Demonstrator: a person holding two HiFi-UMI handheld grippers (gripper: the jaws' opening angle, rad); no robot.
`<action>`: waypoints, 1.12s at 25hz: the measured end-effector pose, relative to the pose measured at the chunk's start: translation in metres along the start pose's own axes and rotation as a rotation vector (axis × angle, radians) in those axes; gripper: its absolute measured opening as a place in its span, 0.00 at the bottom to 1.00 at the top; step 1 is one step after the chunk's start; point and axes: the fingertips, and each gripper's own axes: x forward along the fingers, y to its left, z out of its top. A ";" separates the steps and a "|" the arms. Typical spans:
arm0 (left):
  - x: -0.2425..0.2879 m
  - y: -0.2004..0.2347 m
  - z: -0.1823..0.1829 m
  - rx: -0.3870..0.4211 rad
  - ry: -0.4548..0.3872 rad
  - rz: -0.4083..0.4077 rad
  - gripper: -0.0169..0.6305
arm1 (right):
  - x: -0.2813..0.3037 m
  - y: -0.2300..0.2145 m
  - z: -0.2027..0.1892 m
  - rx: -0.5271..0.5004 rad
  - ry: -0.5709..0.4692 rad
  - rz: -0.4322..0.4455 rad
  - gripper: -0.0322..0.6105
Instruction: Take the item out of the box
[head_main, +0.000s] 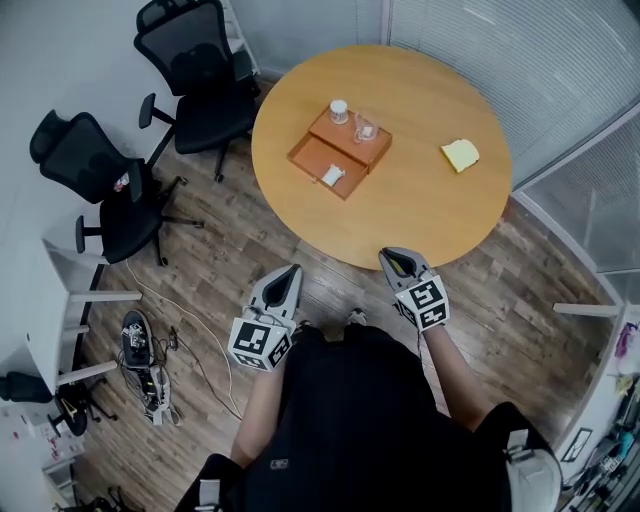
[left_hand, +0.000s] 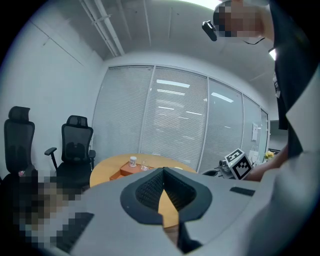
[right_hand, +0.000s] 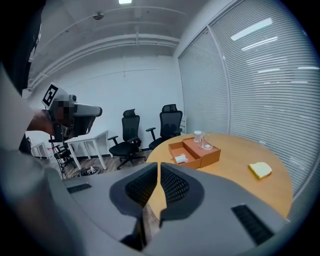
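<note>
The white item (head_main: 332, 176) lies in the open near-left compartment of the orange box (head_main: 312, 157), which sits left of the middle of the round table (head_main: 420, 210), well apart from both grippers. The left gripper (head_main: 291, 270) and right gripper (head_main: 386, 254) hang by the table's near edge. Each has its jaws pressed together with nothing between them. The right gripper view shows the item inside its compartment. The left gripper view shows only the box's outer wall, with a jar (left_hand: 132, 161) and a glass (left_hand: 144, 165) on top.
</note>
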 end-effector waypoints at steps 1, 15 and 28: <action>0.002 0.001 0.000 -0.002 0.000 0.001 0.04 | 0.001 -0.001 0.000 0.000 0.004 0.005 0.07; 0.037 0.033 0.013 -0.002 -0.001 -0.073 0.04 | 0.022 -0.023 0.001 0.026 0.044 -0.070 0.07; 0.081 0.106 0.037 0.003 -0.002 -0.175 0.04 | 0.077 -0.047 0.046 0.038 0.043 -0.187 0.07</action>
